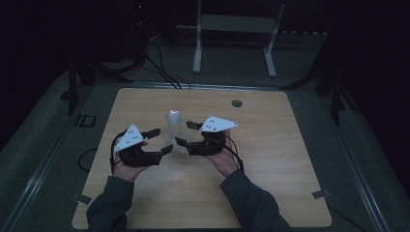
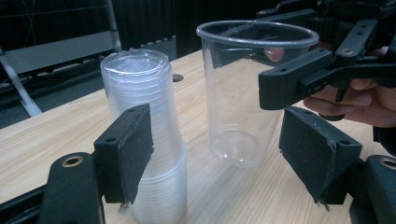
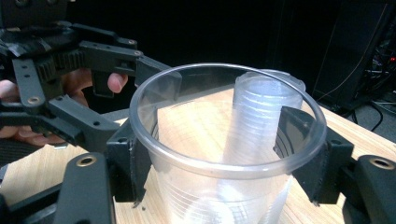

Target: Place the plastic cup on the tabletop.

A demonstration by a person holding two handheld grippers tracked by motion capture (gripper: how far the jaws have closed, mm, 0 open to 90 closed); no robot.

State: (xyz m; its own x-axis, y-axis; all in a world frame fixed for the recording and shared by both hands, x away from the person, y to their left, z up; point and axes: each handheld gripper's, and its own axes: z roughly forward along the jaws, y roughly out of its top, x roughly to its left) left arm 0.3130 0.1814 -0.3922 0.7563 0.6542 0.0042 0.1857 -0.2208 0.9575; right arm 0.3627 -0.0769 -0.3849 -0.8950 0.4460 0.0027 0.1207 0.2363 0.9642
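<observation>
A person holds a gripper in each hand over a wooden table (image 1: 270, 193). The room is dim.

The right gripper (image 3: 219, 158) has a clear plastic cup (image 3: 224, 154) between its two black fingers (image 3: 128, 163). One finger is on each side of the cup, a bit below the rim, and both press on its wall. So the right fingers are closed on the cup. The cup stands the right way up, with its open mouth on top. In the left gripper view the same cup (image 2: 247, 93) looks like it is lifted a little off the table, with a black finger of the right gripper on its side near the top.

The left gripper (image 2: 215, 154) is open. Its two fingers (image 2: 128, 149) stand wide apart and they hold nothing. They do not touch the cup. The cup is out in front of them, nearer to the finger on the right of that view.

A stack of clear cups (image 2: 144, 130) stands upside down on the table, just beside the held cup. In the left gripper view it rises right behind the finger on the left, but I cannot tell if they touch.

From the high view, the left gripper (image 1: 157, 140) and the right gripper (image 1: 186, 134) face each other near the middle of the table, with the stack (image 1: 173, 124) between them and a little farther back. A small round hole (image 1: 236, 103) is in the table top near the far edge.
</observation>
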